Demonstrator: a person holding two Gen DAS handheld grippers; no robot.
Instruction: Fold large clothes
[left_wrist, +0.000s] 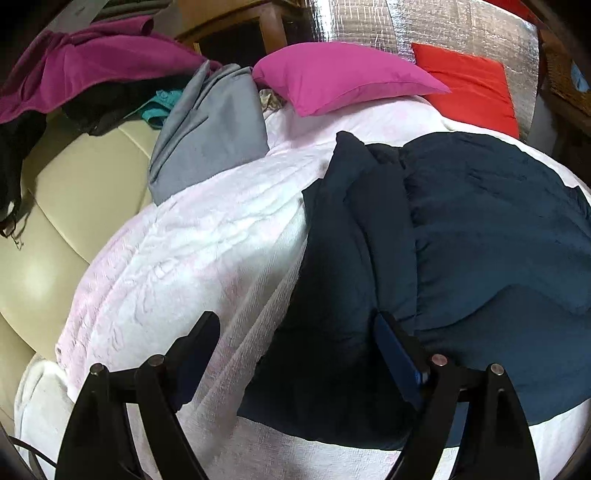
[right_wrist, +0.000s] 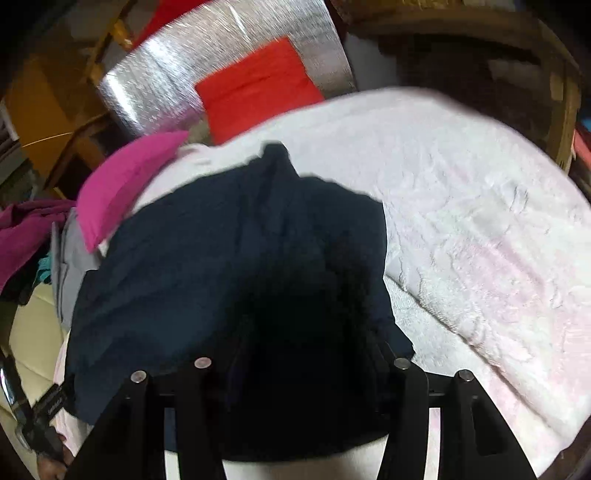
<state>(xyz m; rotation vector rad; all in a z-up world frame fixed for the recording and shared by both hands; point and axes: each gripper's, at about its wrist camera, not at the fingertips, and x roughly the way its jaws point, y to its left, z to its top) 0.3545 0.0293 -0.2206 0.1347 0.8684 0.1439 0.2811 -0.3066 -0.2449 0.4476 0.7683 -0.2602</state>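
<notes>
A navy blue garment (left_wrist: 480, 240) lies in rumpled folds on a white and pale pink blanket (left_wrist: 184, 258). My left gripper (left_wrist: 297, 325) stands open over the garment's left edge. One of its fingers is above the blanket, the other against the navy cloth, and nothing is pinched. In the right wrist view the same garment (right_wrist: 221, 258) fills the middle of the blanket (right_wrist: 480, 221). My right gripper (right_wrist: 310, 343) is low over the garment's near part, jaws apart, with dark cloth lying between them. Its fingertips are lost against the dark fabric.
A pink pillow (left_wrist: 343, 77) and a red cushion (left_wrist: 476, 92) sit at the far end, before a silver foil mat (left_wrist: 461, 29). Grey cloth (left_wrist: 210, 129) and a magenta garment (left_wrist: 92, 62) are heaped at the left by a cream padded surface (left_wrist: 74, 184). Wooden furniture (right_wrist: 554, 92) stands at the right.
</notes>
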